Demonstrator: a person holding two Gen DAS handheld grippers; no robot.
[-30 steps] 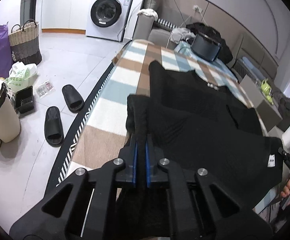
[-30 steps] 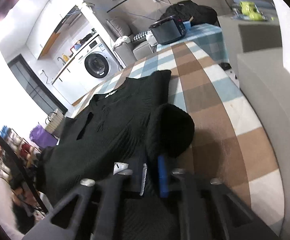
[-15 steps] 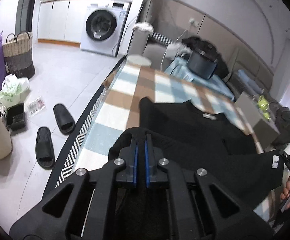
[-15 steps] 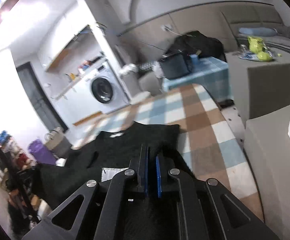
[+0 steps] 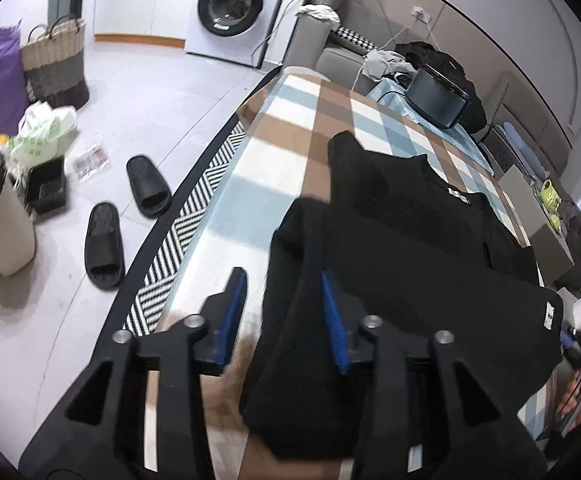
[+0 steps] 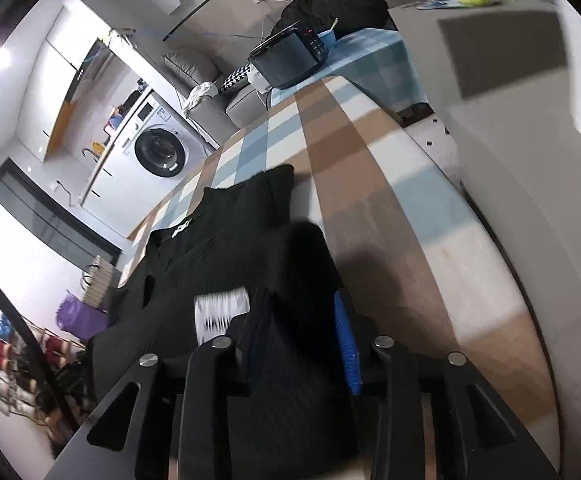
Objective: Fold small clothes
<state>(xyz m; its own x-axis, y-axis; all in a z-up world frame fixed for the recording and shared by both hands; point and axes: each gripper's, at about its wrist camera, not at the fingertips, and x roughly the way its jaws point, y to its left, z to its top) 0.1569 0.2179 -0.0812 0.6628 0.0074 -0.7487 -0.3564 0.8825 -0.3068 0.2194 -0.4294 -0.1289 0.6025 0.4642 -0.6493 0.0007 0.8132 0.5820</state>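
Black and knitted, the top lies spread on the checked desk, its near part folded over toward the collar with the small white tag. It looks soft and light, so it should bend and flop easily and may slide on the smooth cloth; I think the best places to take hold are the corners of the folded edge. The left tool is opening, with one folded corner of the top loose between its blue pads. The right tool is opening too, with the other corner and a white label beside it. Past the desk stands a washing machine, and two black slippers lie on the floor near the desk.
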